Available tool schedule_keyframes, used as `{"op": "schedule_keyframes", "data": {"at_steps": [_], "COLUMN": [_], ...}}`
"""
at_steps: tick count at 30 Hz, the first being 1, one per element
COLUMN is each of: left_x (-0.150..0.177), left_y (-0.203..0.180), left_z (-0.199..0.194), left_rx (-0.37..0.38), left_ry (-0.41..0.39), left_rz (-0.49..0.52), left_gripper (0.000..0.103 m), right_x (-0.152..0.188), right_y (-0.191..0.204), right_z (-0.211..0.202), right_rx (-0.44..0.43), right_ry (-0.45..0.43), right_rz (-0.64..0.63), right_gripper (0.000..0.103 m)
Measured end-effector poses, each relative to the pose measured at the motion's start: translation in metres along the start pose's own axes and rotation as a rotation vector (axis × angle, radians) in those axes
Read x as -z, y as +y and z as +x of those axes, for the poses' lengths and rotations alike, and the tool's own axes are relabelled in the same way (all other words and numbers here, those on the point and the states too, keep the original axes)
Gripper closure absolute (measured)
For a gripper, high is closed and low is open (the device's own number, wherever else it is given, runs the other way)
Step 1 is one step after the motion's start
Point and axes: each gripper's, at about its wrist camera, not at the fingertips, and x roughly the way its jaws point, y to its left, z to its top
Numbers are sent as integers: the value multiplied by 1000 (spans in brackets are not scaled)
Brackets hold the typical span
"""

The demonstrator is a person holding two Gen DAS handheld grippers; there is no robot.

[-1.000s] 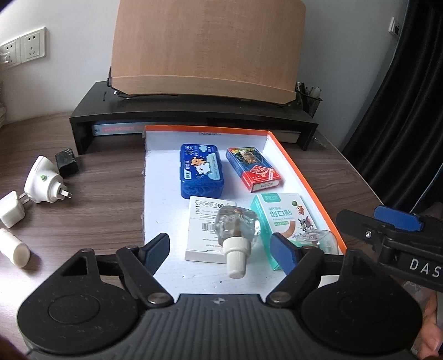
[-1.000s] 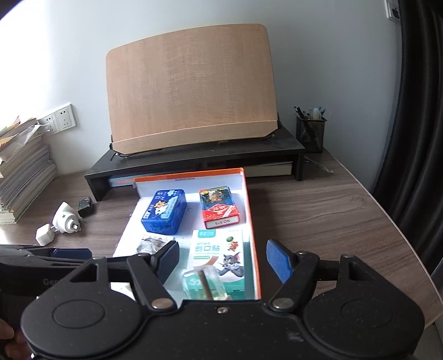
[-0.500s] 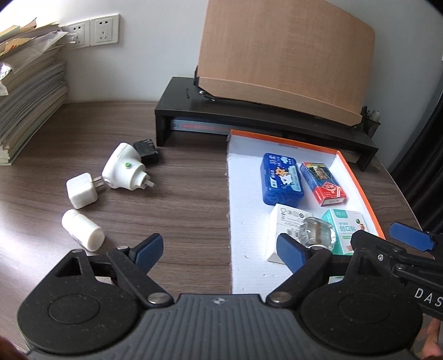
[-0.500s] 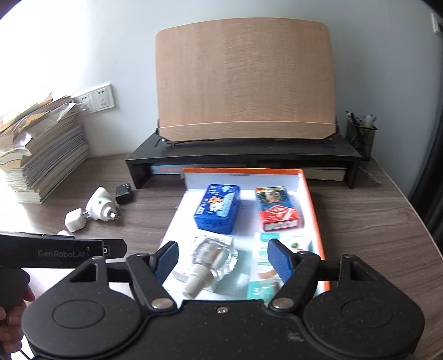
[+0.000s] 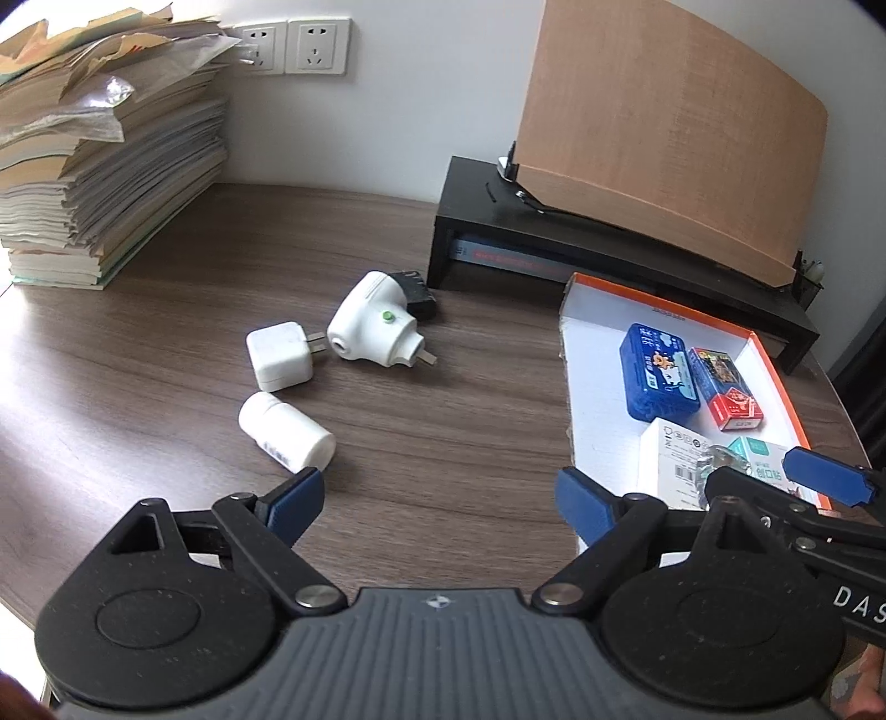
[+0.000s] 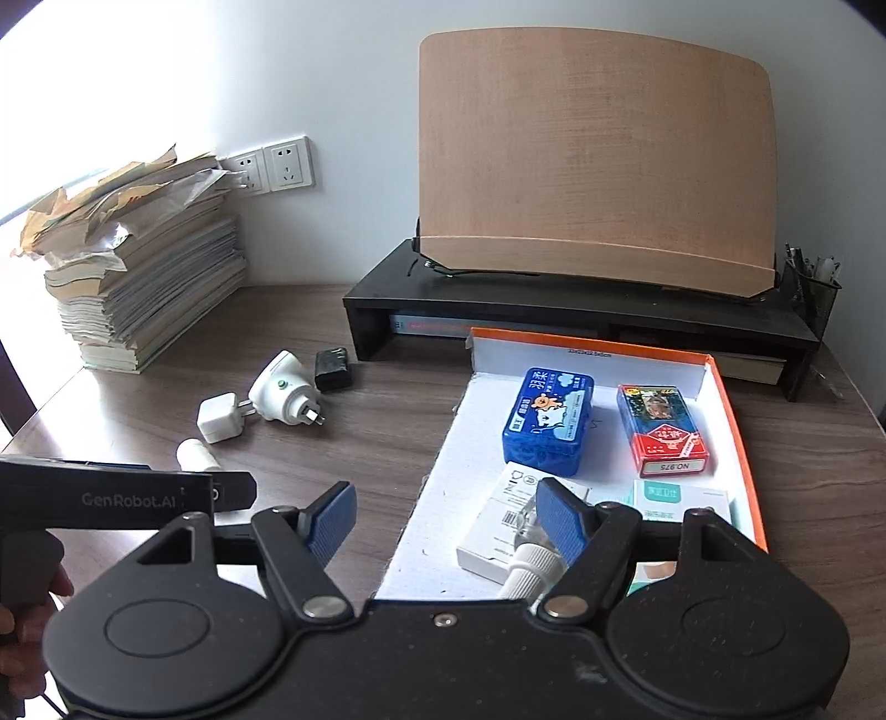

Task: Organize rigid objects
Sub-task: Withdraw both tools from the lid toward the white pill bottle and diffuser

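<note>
An orange-rimmed white box lid (image 5: 587, 387) (image 6: 725, 399) lies on the desk and holds a blue tin (image 5: 656, 372) (image 6: 548, 421), a red card pack (image 5: 725, 396) (image 6: 662, 432), a white carton (image 5: 667, 462) (image 6: 498, 523), a clear refill bottle (image 6: 529, 565) and a teal plaster box (image 6: 681, 498). Left of it lie a white pill bottle (image 5: 286, 431) (image 6: 194, 455), a white cube charger (image 5: 279, 363) (image 6: 219, 425), a white plug-in device (image 5: 374, 328) (image 6: 282, 387) and a black adapter (image 5: 415, 288) (image 6: 332, 368). My left gripper (image 5: 437, 495) is open and empty, just right of the pill bottle. My right gripper (image 6: 443, 518) is open and empty, over the lid's left edge.
A black monitor riser (image 6: 554, 310) with a wooden board (image 6: 598, 160) stands at the back. A stack of papers (image 5: 105, 155) (image 6: 144, 288) sits at the far left. A mesh pen holder (image 6: 811, 288) is at the right end. Wall sockets (image 5: 293, 47) are behind.
My left gripper has swung left, from over the lid and refill bottle to the loose white items on the desk. My right gripper has also shifted left and back.
</note>
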Motion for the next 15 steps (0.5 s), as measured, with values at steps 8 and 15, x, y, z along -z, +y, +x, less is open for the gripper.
{"op": "schedule_keyframes", "data": {"at_steps": [8,15], "left_x": [5,8], "left_y": [26,39], "left_z": [-3,-2], "left_rx": [-51,-79], "left_ry": [6,20], "left_rz": [-47,-69], "left_gripper": [9,9], "right_x": [0,2], "right_y": [18,28], "right_z": [8,14], "right_rx": [-37,-57], "right_ry": [15,31], "right_rz": [-20,-33], "right_gripper": [18,18]}}
